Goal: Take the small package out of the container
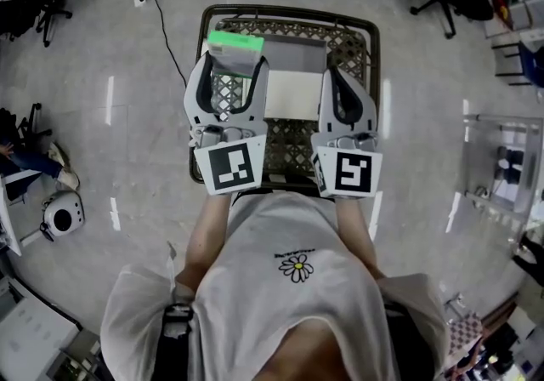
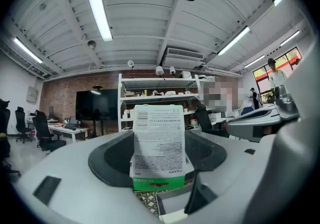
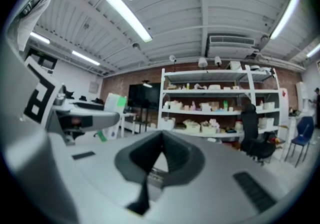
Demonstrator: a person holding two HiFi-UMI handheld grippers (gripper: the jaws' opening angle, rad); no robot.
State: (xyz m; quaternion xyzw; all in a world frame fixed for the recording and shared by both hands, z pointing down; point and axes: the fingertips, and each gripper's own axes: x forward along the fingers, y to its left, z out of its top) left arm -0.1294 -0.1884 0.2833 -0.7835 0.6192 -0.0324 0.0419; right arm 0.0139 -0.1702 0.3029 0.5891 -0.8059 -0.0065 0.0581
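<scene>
Your L tool (image 1: 234,62) (image 2: 158,154) is clamped on the small pkg (image 1: 235,49) (image 2: 159,138), one jaw on each side of it. The pkg's white face has a barcode top left and a dense block of fine print below, too small to read. A green band runs along its bottom edge w/ a dark oval slot in it, and a thin green line runs along the top. In the head view only the pkg's green-and-white upper part shows; the rest is hidden by the jaws. It sits over the far-left corner of the wire basket (image 1: 350,41). You can't tell whether it's clear of the rim. Lattice shows just under the pkg in the left gripper view.

Inside the basket there's a grey flat box (image 1: 293,54) on the far side and a white flat one (image 1: 293,92) nearer you, edge to edge. No print is legible on either. The basket's near edge is covered by the tools' marker cubes (image 1: 231,165).

Your R tool (image 1: 340,77) (image 3: 161,154) has its jaws together w/ nothing in them, over the basket's right part. Its own view is soft up close.

Your shirt (image 1: 289,311) has a daisy print w/ a line of text above it, unreadable.
</scene>
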